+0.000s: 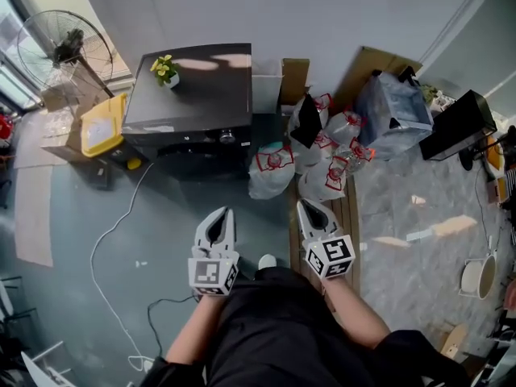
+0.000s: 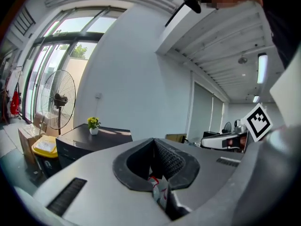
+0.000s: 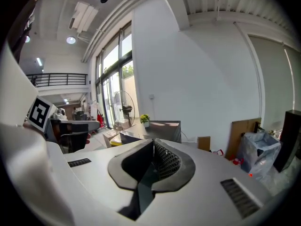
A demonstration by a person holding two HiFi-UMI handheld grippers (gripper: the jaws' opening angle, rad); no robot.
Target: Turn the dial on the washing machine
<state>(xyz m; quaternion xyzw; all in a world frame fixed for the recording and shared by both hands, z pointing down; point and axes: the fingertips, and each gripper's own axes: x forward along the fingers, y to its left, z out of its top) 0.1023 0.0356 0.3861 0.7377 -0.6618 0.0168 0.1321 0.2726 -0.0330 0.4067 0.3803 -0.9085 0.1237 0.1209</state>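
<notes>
The left tool (image 1: 221,214) and right tool (image 1: 308,210) are both pressed together and hold nothing. The dial (image 1: 227,137) sits on the front panel of the washing machine (image 1: 201,95). It is well apart from both tools, straight ahead of the left one, which looks nearer.

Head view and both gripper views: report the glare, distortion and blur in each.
Head view: sharp, with pale patches of light glaring on the dark top of the washing machine and walls bowed by the wide lens. Left gripper view: strong fisheye curve, dark corners, bright windows. Right gripper view: same curve and dark corners, windows washed out.
</notes>
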